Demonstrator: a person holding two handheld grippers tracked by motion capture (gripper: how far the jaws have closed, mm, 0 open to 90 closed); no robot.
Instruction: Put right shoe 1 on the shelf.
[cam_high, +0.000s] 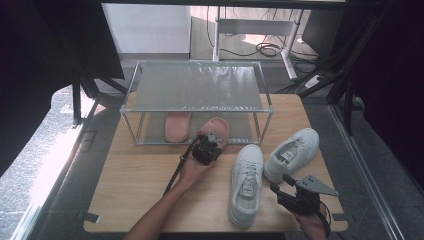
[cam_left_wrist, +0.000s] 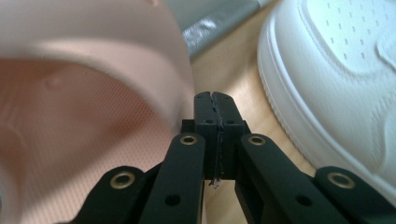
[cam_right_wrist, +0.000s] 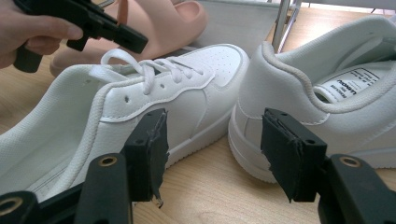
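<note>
There, the left gripper (cam_high: 210, 141) sat at the heel of the pink slipper (cam_high: 218, 129), jaws pressed together on nothing — the slipper lay half in the shelf rack (cam_high: 131, 86) mouth. The right gripper (cam_right_wrist: 212, 149) hung released, near two white sneakers (cam_high: 247, 181) on the wooden table (cam_high: 135, 190).

pink slipper (cam_left_wrist: 84, 121) blurred, cut off left — white sneaker (cam_left_wrist: 345, 84) cropped at right edge

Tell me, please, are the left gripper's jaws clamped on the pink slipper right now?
No, in the left gripper view the left gripper has its jaws shut on nothing, beside the pink slipper.
</note>
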